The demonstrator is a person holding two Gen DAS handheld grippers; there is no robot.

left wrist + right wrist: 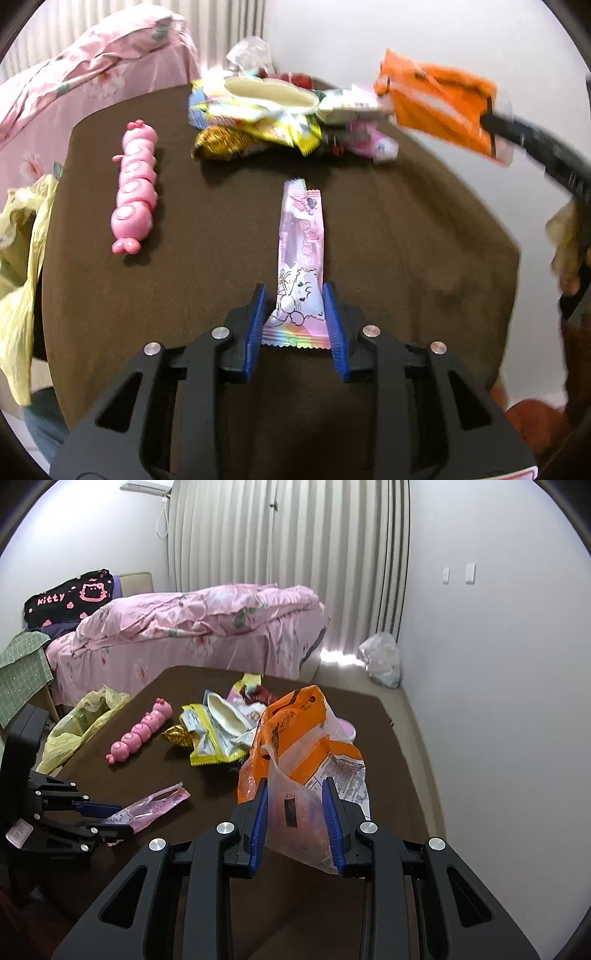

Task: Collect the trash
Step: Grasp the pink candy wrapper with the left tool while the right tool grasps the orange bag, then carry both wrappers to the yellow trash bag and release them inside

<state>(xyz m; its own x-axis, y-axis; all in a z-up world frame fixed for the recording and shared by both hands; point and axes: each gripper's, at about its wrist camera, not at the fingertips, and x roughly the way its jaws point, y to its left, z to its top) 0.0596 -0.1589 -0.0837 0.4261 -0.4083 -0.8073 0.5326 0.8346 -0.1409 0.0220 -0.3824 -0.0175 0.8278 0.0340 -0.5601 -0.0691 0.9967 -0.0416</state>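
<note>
Clearly, "kitty" on black blanket [70, 596]

White walls [498, 664] enclose the room. Pale vertical blinds [288, 561] hang behind a bed [207, 642] with pink floral bedding, daylight showing at their foot. A dark brown table [373, 716] stands on the beige floor [417, 731].

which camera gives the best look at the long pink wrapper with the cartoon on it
The left wrist view: the pink wrapper lies lengthwise in mid-frame, its print clear, its near end between the left gripper pads. The right wrist view shows it small, at an angle, at the lower left.
</note>
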